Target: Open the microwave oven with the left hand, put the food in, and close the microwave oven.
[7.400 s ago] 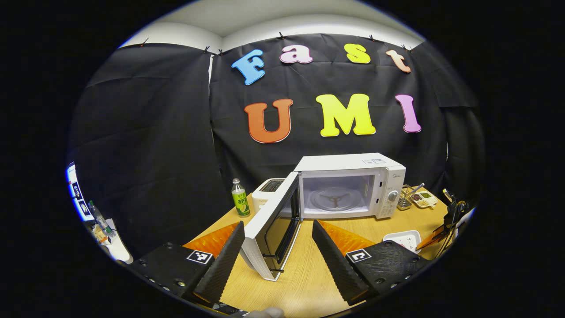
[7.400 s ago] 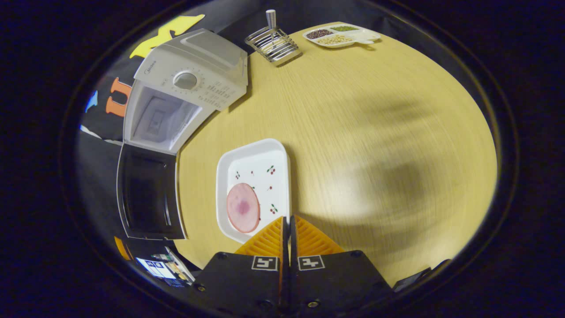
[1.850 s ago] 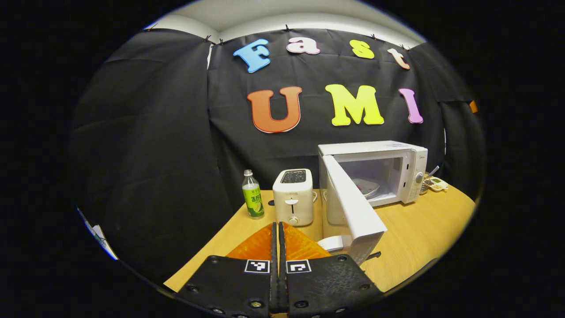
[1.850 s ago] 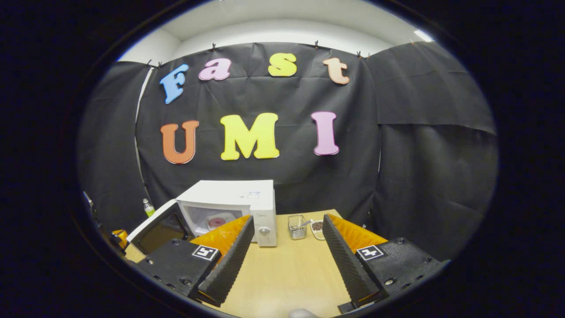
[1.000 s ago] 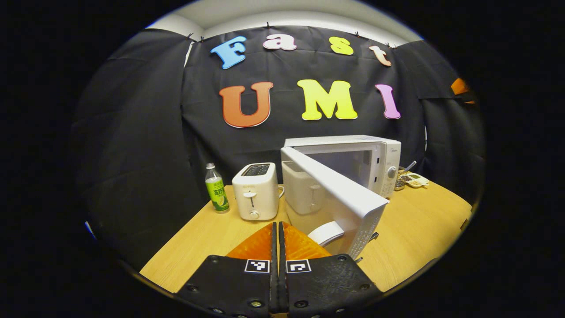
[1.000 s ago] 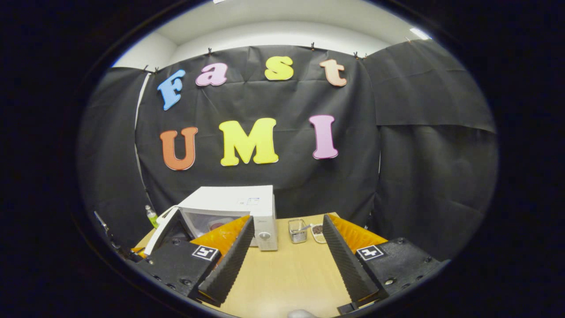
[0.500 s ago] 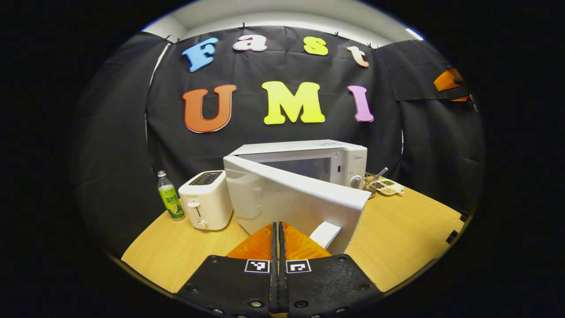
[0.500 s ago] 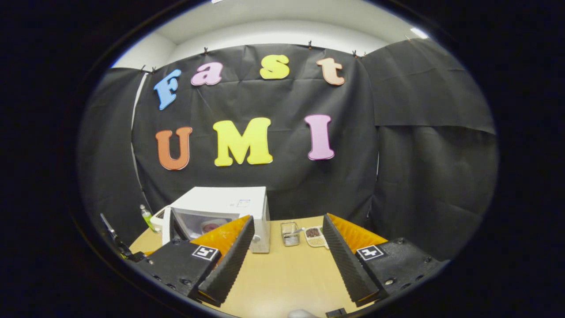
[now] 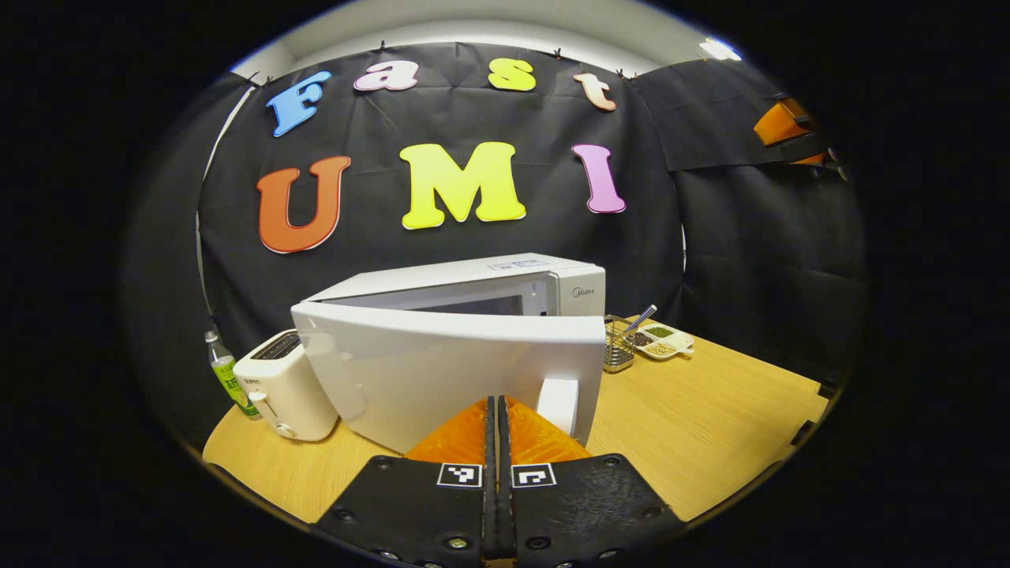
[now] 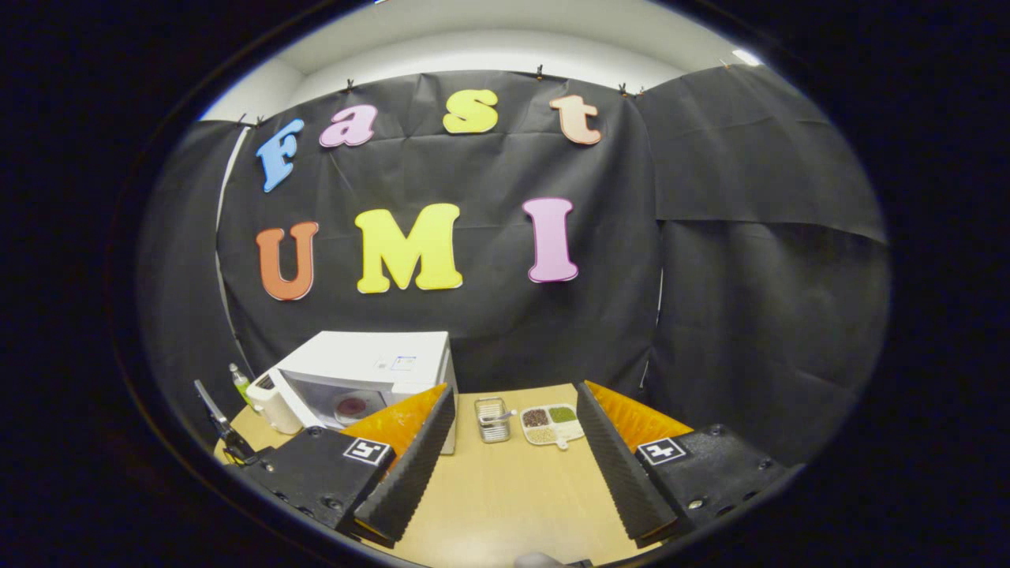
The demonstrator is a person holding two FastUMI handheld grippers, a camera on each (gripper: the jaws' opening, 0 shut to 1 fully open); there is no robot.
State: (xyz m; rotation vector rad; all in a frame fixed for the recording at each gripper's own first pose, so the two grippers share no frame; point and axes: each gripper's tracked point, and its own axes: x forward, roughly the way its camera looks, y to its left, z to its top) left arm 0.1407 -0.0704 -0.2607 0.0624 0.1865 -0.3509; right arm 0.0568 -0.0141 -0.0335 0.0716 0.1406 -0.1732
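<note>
At the front of the wooden table, I'm nudging the white microwave's stiff hinged door [image 9: 442,371] nearly shut with my clenched left gripper [image 9: 497,426] beside its handle [image 9: 558,404]; right gripper [image 10: 513,442] hanging released, food [image 10: 351,406] inside.

I see wood table [image 9: 710,410] w/ microwave [image 9: 473,331], toaster [image 9: 280,386], bottle [image 9: 229,383], wire rack [image 9: 617,351], divided dish [image 9: 659,341].

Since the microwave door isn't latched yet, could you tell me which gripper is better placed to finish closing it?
Left. The left gripper, shut, sits right at the door, which is ajar. The right gripper hangs open, back from the microwave.
</note>
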